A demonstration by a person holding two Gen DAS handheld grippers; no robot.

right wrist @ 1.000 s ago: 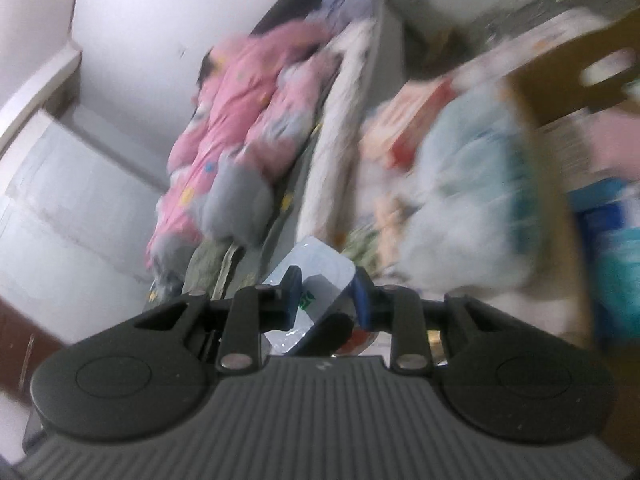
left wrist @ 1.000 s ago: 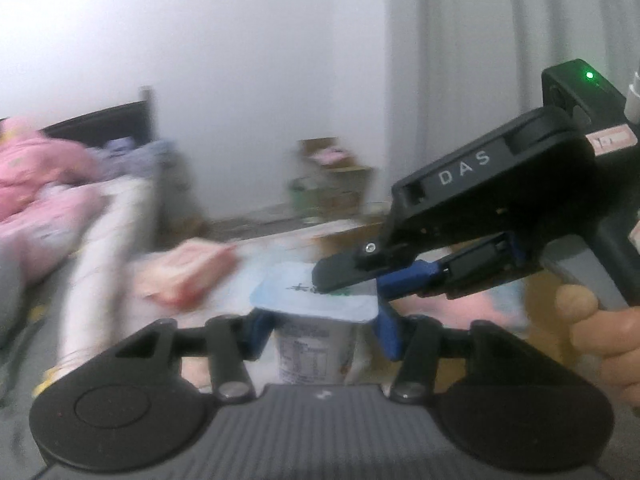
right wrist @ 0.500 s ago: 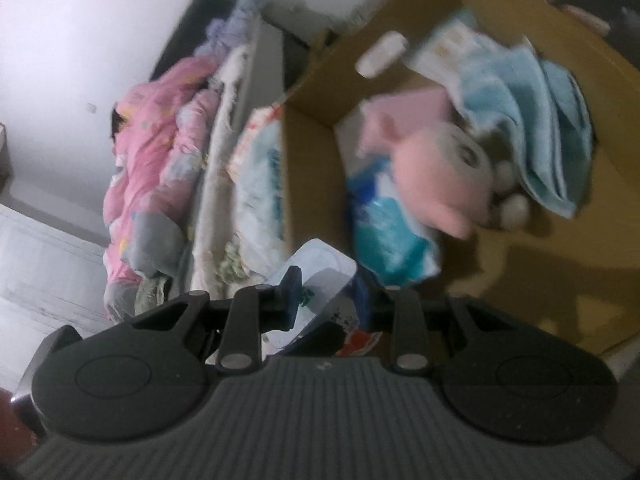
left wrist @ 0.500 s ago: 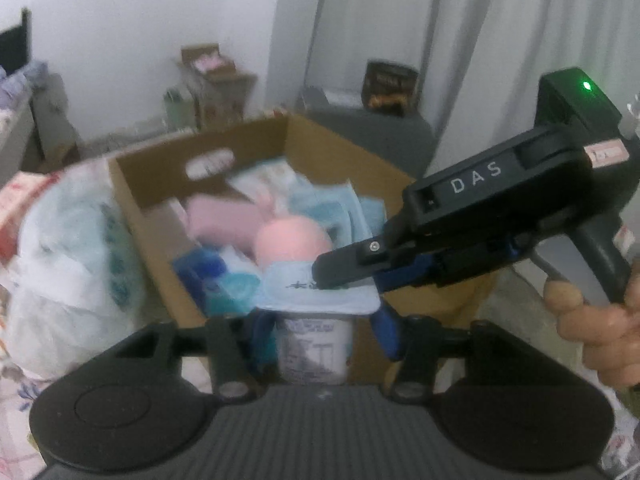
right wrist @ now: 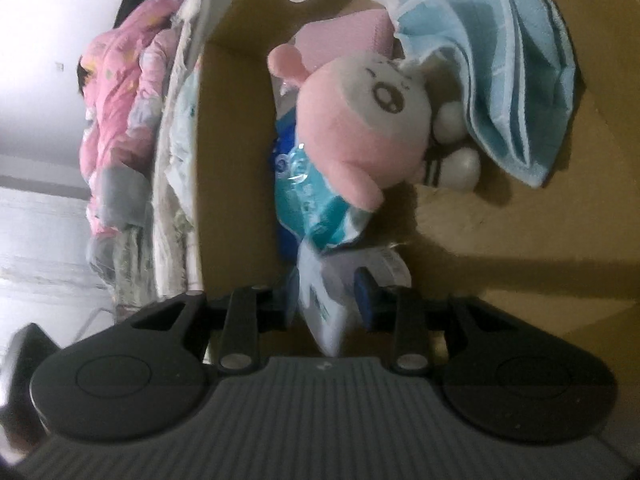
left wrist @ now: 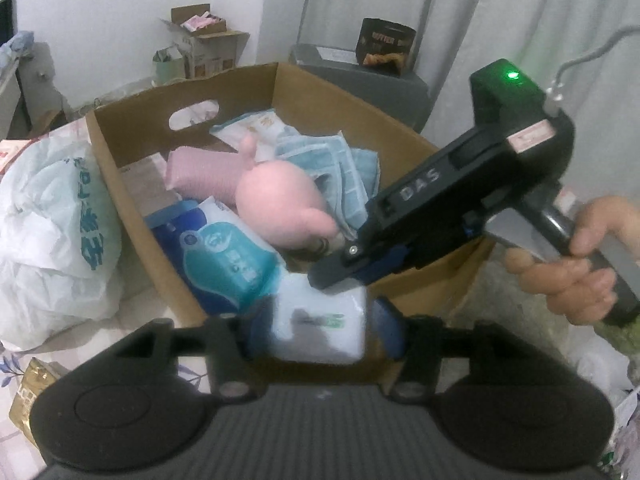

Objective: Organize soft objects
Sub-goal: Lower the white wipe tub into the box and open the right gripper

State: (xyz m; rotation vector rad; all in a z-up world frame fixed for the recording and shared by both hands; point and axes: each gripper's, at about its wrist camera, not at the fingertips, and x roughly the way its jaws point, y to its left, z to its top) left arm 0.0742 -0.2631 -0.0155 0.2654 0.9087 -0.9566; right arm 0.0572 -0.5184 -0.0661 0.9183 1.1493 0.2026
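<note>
A white tissue pack (left wrist: 320, 328) sits between the fingers of my left gripper (left wrist: 322, 326), just over the near rim of the open cardboard box (left wrist: 132, 196). My right gripper (left wrist: 340, 272) reaches in from the right and its tips touch the same pack. In the right wrist view the pack (right wrist: 324, 300) is blurred between my right gripper's (right wrist: 326, 300) spread fingers. The box holds a pink plush toy (left wrist: 280, 208), a blue towel (left wrist: 340, 164), a pink pillow (left wrist: 200, 172) and a blue tissue package (left wrist: 224, 256).
A white plastic bag (left wrist: 52, 240) lies left of the box. A small open carton (left wrist: 208, 48) stands at the far wall, a grey bin (left wrist: 360, 80) behind the box. Pink bedding (right wrist: 120, 120) lies on a bed to the left.
Both grippers swung right from the bed to over the box and dropped toward it. The pack has tipped, and the right gripper's fingers have spread wider around it.
</note>
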